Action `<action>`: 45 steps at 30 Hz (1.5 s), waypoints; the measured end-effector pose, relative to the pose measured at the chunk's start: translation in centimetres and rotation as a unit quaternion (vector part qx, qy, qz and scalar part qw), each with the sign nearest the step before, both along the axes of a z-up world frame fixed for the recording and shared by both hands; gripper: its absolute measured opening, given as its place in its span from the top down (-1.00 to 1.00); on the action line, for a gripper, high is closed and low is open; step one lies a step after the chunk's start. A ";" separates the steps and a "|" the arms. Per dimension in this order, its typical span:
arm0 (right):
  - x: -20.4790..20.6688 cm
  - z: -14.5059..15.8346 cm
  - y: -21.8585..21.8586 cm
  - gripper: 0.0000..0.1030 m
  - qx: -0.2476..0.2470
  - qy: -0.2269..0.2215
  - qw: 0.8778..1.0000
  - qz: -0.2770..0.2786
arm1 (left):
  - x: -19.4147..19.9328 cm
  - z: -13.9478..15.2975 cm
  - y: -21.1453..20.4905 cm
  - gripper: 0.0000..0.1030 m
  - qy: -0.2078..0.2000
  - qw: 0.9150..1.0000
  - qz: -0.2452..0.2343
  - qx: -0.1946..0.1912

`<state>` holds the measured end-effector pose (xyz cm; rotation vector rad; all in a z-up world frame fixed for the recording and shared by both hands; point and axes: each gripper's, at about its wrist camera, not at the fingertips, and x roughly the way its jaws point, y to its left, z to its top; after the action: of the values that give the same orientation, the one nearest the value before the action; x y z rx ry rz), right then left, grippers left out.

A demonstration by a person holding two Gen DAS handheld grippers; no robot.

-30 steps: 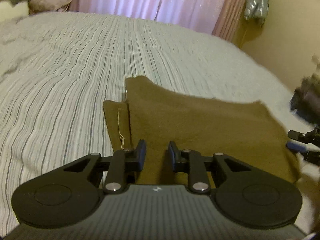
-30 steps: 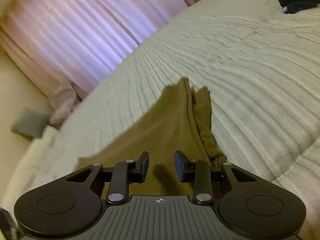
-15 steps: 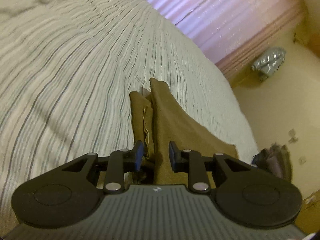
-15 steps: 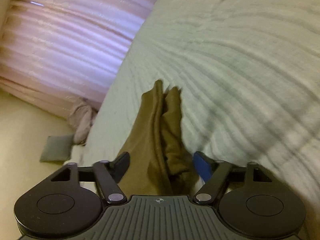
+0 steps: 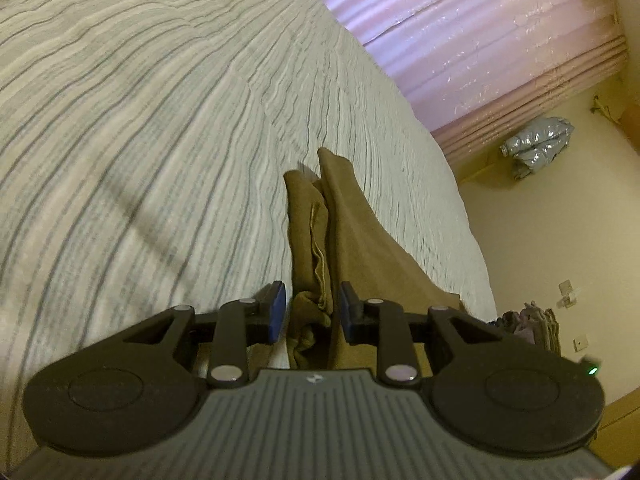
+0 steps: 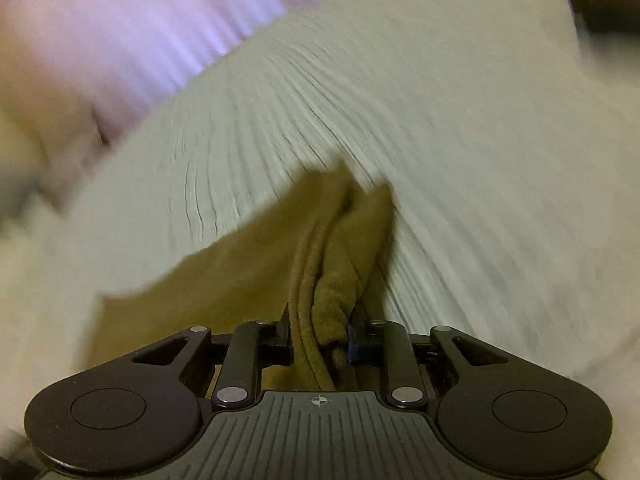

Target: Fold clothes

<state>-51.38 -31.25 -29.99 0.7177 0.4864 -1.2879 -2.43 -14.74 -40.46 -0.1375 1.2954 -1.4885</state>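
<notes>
An olive-brown garment [image 5: 352,240] lies partly folded on the striped bed cover [image 5: 160,120]. My left gripper [image 5: 313,312] is at its near edge, its jaws a small way apart, with a bunched fold of the cloth between them; the pads do not press it. In the right wrist view, which is blurred, my right gripper [image 6: 319,340] is shut on a thick bunch of the same garment [image 6: 340,280], which runs forward from the jaws onto the bed [image 6: 440,120].
Pink curtains [image 5: 480,32] hang beyond the far side of the bed. A silvery bag [image 5: 536,144] hangs on the yellow wall. A pile of clothes [image 5: 532,324] sits low on the right, past the bed's edge.
My right gripper opened wide around the garment's edge, then shut on the bunched cloth. My left gripper turned to look along the garment's edge, and its jaws now straddle a bunched fold.
</notes>
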 end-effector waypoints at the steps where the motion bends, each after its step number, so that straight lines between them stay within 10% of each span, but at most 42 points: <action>1: 2.2 1.7 0.3 0.58 -0.023 0.067 0.997 0.009 | 0.2 -0.1 0.2 0.56 0.002 1.000 0.003 0.000; 5: 14.0 1.8 4.3 0.57 -0.132 0.285 0.943 0.109 | 0.8 0.0 0.9 0.56 0.010 1.000 0.015 -0.001; 9: 20.5 -4.3 8.9 0.18 -0.157 0.361 0.894 0.215 | 0.9 0.1 1.7 0.56 0.018 1.000 0.019 0.005; 12: 20.7 -6.2 10.8 0.16 -0.180 0.375 0.880 0.228 | 0.8 0.6 2.3 0.55 0.019 1.000 0.020 0.003; 16: 16.3 -2.8 11.1 -0.37 -0.173 0.279 0.914 0.240 | 0.2 1.8 2.8 0.53 0.029 0.999 0.017 -0.010; 21: 8.2 2.0 11.0 -0.37 -0.151 0.130 0.962 0.185 | -3.0 2.9 0.3 0.38 0.065 0.997 -0.030 -0.034; 26: -1.0 1.3 6.1 -0.36 -0.032 -0.028 0.999 0.018 | -7.3 1.8 -5.0 0.31 0.115 0.989 -0.086 -0.016; 33: -8.2 -4.1 1.6 0.04 0.117 -0.270 0.951 -0.089 | -10.1 -0.9 -10.2 0.31 0.118 0.987 -0.097 0.039; 42: -6.2 -5.6 -1.7 0.04 0.132 -0.285 0.947 -0.073 | -11.6 -1.9 -11.9 0.31 0.092 0.989 -0.103 0.057; 45: -5.5 -5.6 -1.9 0.05 0.132 -0.282 0.948 -0.070 | -11.3 -0.7 -11.5 0.79 0.082 0.990 -0.116 0.019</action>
<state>-56.86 -33.18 -35.63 1.3166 0.1375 -1.0892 -13.76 -26.25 -41.21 -0.0889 1.5121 -1.6766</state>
